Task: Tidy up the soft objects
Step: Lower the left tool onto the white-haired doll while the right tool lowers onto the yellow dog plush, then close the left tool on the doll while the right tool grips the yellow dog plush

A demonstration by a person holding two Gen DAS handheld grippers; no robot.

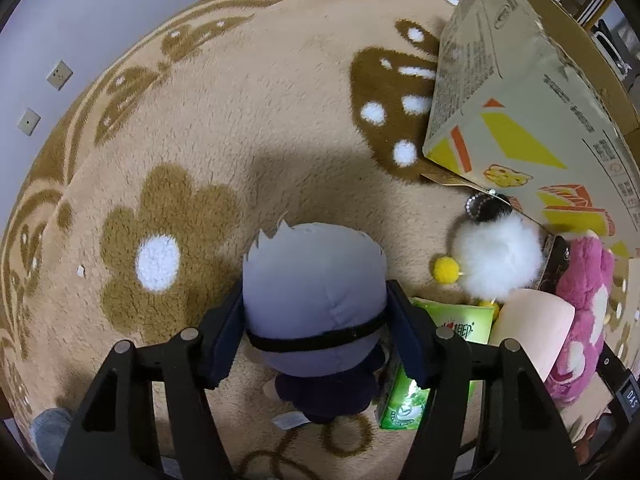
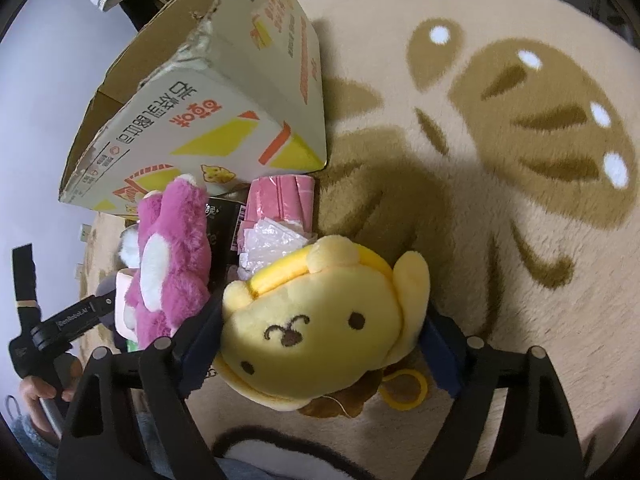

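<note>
Down on the rug (image 1: 248, 128), the left gripper (image 1: 314, 336) has its jaws on either side of a grey-haired doll (image 1: 316, 280), both pads pressed to the doll's head, the doll lying on the pile with its dark body toward the camera. Over on the right, the right gripper (image 2: 320, 340) has its jaws wide around a yellow dog plush (image 2: 316, 320), pads up against its cheeks, face up on the rug.

Look what's crowding them! Just right of the doll sits a green tissue pack (image 1: 404, 396), partly behind the jaw pad. Past that, a white fluffy ball (image 1: 498, 256) with a small yellow pompom (image 1: 445, 269) touching it, a peach cushion (image 1: 532, 320), and a pink bear plush (image 1: 584, 312). A tilted cardboard box (image 1: 512, 92) looms behind them all.

The right wrist view shows what the left cannot: a pink packet (image 2: 280, 196) and crinkled clear plastic (image 2: 268, 244) just behind the dog plush, a dark box between those and the bear, and a hand (image 2: 40, 394) low at the left edge. Only the left view shows the tissue pack clearly, and two wall sockets (image 1: 59, 75) beyond the rug.
</note>
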